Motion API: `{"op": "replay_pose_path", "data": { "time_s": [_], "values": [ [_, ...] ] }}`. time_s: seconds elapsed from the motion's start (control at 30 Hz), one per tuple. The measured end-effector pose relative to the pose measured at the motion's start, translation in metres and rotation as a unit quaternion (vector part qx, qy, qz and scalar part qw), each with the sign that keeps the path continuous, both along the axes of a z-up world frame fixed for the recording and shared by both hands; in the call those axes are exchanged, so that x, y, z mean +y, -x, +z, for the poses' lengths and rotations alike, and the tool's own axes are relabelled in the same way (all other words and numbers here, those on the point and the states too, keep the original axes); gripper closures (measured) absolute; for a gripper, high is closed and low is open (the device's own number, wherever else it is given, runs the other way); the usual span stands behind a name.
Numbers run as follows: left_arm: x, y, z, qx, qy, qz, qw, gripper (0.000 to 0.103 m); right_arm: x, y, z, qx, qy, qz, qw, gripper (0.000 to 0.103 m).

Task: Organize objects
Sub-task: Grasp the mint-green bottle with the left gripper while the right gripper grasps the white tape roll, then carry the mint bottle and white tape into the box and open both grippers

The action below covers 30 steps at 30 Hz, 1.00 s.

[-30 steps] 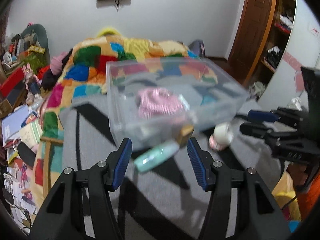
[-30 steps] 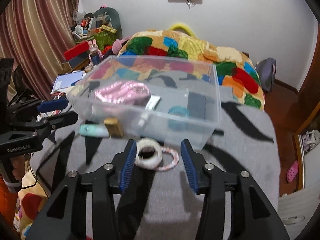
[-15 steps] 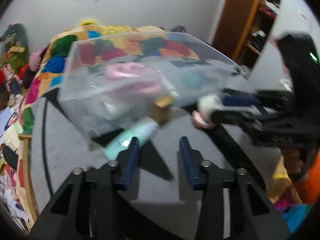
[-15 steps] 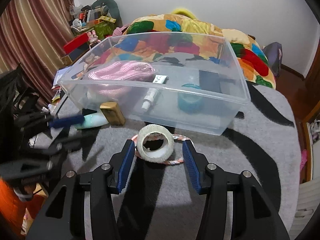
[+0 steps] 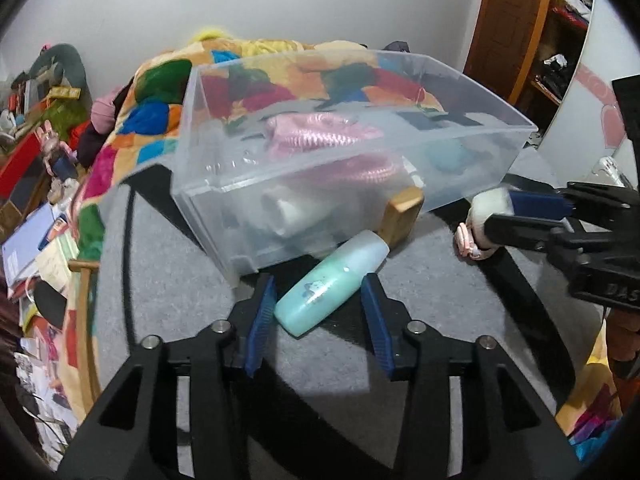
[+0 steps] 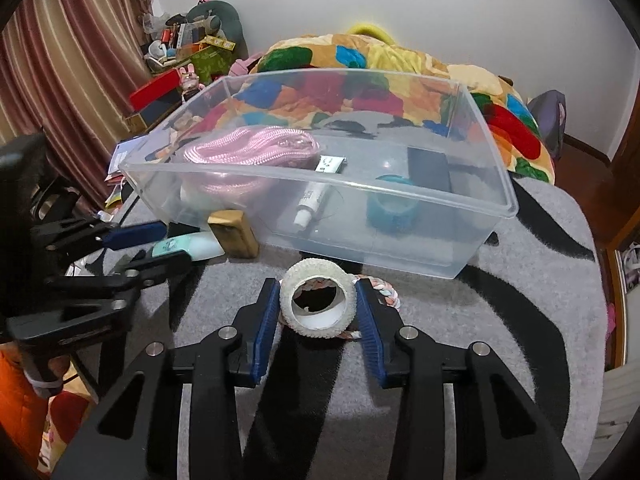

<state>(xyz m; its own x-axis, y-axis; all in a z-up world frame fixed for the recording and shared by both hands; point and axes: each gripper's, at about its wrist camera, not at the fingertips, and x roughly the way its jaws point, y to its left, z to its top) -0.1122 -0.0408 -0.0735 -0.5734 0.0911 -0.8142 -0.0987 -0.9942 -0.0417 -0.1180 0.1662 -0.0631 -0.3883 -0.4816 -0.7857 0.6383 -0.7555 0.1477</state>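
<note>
A clear plastic bin [image 5: 352, 184] [image 6: 492, 216] stands on a grey and black rug and holds a pink rope coil [image 6: 248, 148], a tube, a teal roll and a dark box. A mint green bottle [image 5: 332, 284] with a wooden cap [image 5: 402, 216] lies before the bin. My left gripper [image 5: 318, 292] is open around the bottle's lower end; it also shows in the right wrist view [image 6: 160, 244]. My right gripper [image 6: 316, 300] has its jaws against both sides of a white tape roll [image 6: 318, 300], which lies on a braided ring [image 6: 380, 292]. It also shows in the left wrist view [image 5: 500, 212].
The rug [image 6: 500, 340] covers the surface under both grippers. A patchwork blanket [image 6: 400, 64] lies behind the bin. Cluttered shelves and boxes [image 6: 180, 52] and a curtain stand at the left. A wooden door [image 5: 508, 20] is at the back right.
Both grippers moved forward and down. The left jaws now straddle the green bottle. The right jaws closed in from a gap to touch the tape roll's sides.
</note>
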Motion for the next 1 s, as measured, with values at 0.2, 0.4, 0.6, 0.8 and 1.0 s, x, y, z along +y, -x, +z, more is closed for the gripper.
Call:
{"op": "replay_pose_path", "data": {
  "time_s": [0.2,0.4,0.6,0.8,1.0],
  "values": [
    [0.014,-0.016,0.0,-0.004,-0.026,-0.046,0.9986,0.061,0.009,-0.003,0.01,0.013,0.009,-0.006,1.0,0.068],
    [0.027,-0.014,0.002,0.002,0.003,-0.05,0.9988,0.061,0.019,-0.003,0.017,0.014,0.022,-0.014,1.0,0.068],
    [0.03,-0.01,-0.004,0.013,0.004,-0.031,0.9994,0.078,0.024,-0.007,0.021,0.018,0.024,-0.018,0.999,0.068],
    [0.027,-0.032,0.008,0.032,-0.021,-0.023,0.999,0.078,0.03,-0.007,0.032,0.028,0.039,-0.024,0.999,0.068],
    [0.018,-0.038,0.047,0.079,-0.033,-0.013,0.9962,0.078,0.032,-0.002,0.048,0.043,0.054,-0.034,0.997,0.068]
  ]
}}
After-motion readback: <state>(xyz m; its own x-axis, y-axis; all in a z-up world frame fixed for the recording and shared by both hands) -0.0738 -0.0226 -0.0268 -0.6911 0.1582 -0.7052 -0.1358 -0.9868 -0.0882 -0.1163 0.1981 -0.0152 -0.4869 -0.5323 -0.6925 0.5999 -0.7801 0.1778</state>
